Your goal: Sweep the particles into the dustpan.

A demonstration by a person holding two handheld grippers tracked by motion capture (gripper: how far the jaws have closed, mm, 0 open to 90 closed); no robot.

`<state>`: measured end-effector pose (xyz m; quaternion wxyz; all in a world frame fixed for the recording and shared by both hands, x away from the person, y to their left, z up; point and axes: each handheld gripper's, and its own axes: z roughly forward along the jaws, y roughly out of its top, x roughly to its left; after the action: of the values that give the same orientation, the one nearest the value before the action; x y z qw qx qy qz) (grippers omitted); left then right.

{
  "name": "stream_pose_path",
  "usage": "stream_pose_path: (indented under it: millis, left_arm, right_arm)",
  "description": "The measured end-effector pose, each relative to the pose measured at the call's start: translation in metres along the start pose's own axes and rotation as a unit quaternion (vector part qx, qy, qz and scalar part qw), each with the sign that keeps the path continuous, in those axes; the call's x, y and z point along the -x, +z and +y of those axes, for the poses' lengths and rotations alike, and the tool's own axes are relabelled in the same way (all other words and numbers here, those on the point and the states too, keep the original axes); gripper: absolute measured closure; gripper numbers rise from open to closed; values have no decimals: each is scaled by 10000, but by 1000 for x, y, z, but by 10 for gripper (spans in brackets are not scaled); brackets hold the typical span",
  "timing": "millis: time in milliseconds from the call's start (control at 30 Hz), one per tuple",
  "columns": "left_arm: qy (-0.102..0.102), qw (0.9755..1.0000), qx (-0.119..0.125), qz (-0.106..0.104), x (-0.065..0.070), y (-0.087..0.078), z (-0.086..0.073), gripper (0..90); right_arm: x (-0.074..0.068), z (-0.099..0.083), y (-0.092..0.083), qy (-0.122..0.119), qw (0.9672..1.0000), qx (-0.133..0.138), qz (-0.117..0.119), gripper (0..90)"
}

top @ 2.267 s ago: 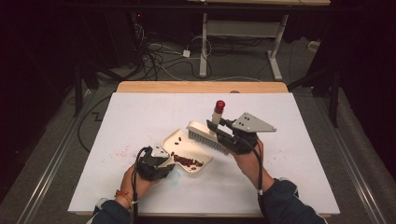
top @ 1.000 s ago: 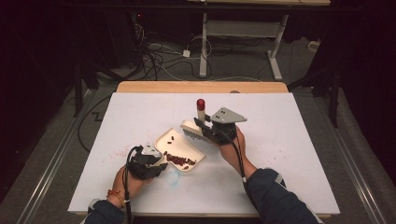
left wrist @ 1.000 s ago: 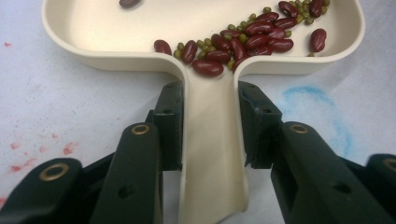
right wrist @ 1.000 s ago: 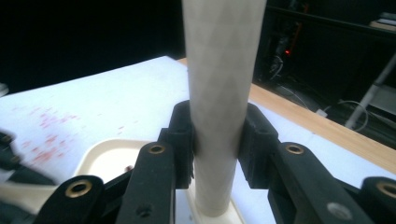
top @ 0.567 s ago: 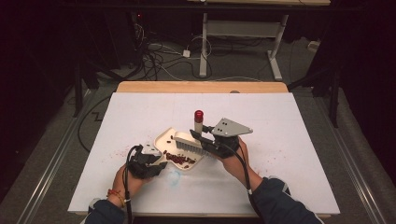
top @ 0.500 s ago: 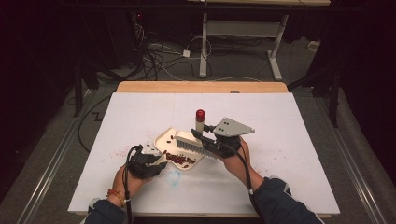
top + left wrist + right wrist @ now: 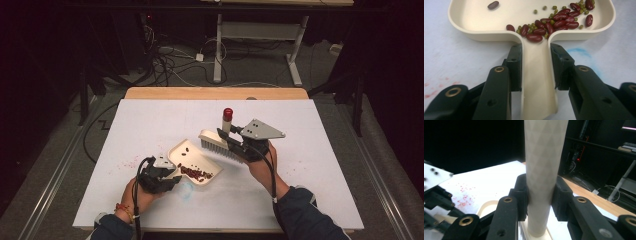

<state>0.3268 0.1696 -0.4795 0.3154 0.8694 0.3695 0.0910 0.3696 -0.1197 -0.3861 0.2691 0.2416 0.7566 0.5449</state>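
Nearest to me, my left gripper (image 7: 159, 176) sits low on the desk (image 7: 320, 190), and its jaws are pinching the handle of the cream dustpan (image 7: 534, 82) from both sides. In the left gripper view the handle runs straight up between the two black jaws into the pan's tray. The dustpan (image 7: 195, 162) lies flat on the white desk surface just ahead of that gripper, its tray angled toward the far left. Inside it I see a heap of dark red kidney beans (image 7: 556, 21) mixed with small green beans (image 7: 534, 25), gathered where the handle meets the tray, with one red bean (image 7: 493, 4) lying apart toward the far wall.

A faint blue smudge (image 7: 186, 189) marks the desk just beside the pan, and a scatter of reddish specks (image 7: 131, 161) lies to its left.

A little farther on, my right gripper (image 7: 239, 145) holds the brush (image 7: 218, 142), jaws clamped on its pale upright handle (image 7: 544, 170). In the high view the handle points up and ends in a red cap (image 7: 228, 113), and the bristle head hangs just past the dustpan's far right rim; I cannot tell whether the bristles touch the desk.

Beyond the white sheet a strip of bare wood (image 7: 215, 93) shows at the desk's far edge. Behind it, on the dark floor, lie tangled cables (image 7: 170, 65) and the white legs of another table (image 7: 260, 35).
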Motion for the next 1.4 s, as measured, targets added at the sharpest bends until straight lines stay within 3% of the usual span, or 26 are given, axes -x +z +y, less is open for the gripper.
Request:
stream_pose_path:
  millis: [167,300,633,900,1167,1400]
  left_arm:
    - [228,9996,-23,-191,18,4,5,630]
    - [279,9995,-50,-153,23,8,6,630]
    - [263,9996,-73,-40,24,11,5,630]
    - [154,9999,-37,65,19,11,4,620]
    - [57,9995,-53,294,18,12,3,617]
    - [-24,9993,-32,379,15,11,2,617]
  right_arm:
    - [-6,-6,11,-82,9999,8,73,704]
    - [-14,-17,24,-213,9997,-73,111,703]
    - [-40,-18,25,-306,9979,-98,571,701]
    - [-51,-14,18,-253,9961,-203,823,701]
    - [-65,-9,13,-144,9953,-370,882,701]
    - [-65,-6,10,12,9957,-428,816,701]
